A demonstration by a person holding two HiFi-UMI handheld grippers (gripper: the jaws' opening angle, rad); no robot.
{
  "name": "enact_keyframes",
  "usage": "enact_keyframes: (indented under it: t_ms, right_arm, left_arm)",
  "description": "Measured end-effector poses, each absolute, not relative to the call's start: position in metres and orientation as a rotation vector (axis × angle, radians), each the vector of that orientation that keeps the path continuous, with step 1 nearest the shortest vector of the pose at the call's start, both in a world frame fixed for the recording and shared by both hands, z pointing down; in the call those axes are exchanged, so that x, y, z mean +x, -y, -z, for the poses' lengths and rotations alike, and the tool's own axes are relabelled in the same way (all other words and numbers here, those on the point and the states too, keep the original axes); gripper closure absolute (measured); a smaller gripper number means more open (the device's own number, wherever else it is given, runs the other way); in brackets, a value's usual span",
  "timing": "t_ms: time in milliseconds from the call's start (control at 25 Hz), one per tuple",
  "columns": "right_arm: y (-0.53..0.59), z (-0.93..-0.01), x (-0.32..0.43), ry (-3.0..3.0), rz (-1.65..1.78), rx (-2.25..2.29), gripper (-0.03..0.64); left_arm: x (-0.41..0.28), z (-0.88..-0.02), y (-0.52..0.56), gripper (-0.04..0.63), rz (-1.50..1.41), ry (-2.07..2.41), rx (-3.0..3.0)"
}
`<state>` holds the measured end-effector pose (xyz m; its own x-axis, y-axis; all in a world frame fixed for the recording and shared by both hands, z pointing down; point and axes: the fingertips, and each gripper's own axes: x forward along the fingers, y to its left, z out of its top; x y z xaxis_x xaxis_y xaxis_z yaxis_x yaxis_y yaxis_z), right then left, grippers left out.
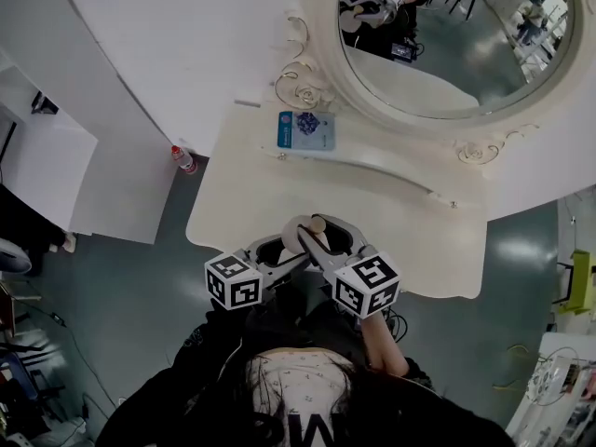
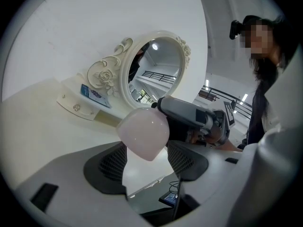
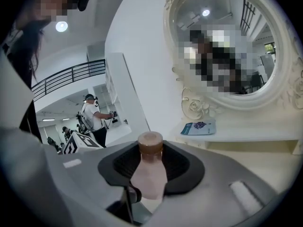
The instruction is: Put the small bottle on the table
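Note:
A small pale pink bottle (image 1: pixel 304 235) with a brown cap hangs just above the front edge of the cream dressing table (image 1: pixel 251 194), between both grippers. My right gripper (image 1: pixel 321 236) is shut on it. In the right gripper view the bottle (image 3: pixel 148 174) stands between the dark pads (image 3: pixel 182 167), cap pointing away. My left gripper (image 1: pixel 284 248) comes in from the left. In the left gripper view the bottle's rounded base (image 2: pixel 143 134) sits between its pads (image 2: pixel 113 162) and seems gripped, with the right gripper's finger (image 2: pixel 189 115) against the bottle's far side.
An oval mirror (image 1: pixel 447 54) in a carved cream frame stands at the table's back. A blue packet (image 1: pixel 305 129) lies on the raised shelf under it. A red-capped bottle (image 1: pixel 183 158) stands on the floor by the white wall panel at the left.

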<state>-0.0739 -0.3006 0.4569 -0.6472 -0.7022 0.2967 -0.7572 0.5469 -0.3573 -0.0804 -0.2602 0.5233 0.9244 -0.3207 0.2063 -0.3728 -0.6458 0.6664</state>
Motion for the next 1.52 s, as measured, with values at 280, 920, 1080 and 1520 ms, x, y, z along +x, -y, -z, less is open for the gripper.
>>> enact_keyframes:
  t_ms: [280, 920, 1080, 1520]
  right_arm:
    - [0.311, -0.459, -0.056, 2.622, -0.738, 1.324, 0.469]
    - [0.384, -0.513, -0.021, 2.487, -0.638, 1.306, 0.469]
    - [0.395, -0.546, -0.021, 2.428, -0.623, 1.282, 0.469]
    - [0.398, -0.599, -0.026, 2.350, -0.581, 1.224, 0.469]
  left_arm:
    - [-0.074, -0.538, 0.262, 0.342, -0.134, 0.480, 2.305]
    - [-0.098, -0.541, 0.280, 0.342, -0.116, 0.646, 2.267]
    - [-0.096, -0.543, 0.277, 0.342, -0.112, 0.660, 2.247]
    - [-0.107, -0.542, 0.278, 0.342, -0.100, 0.723, 2.217]
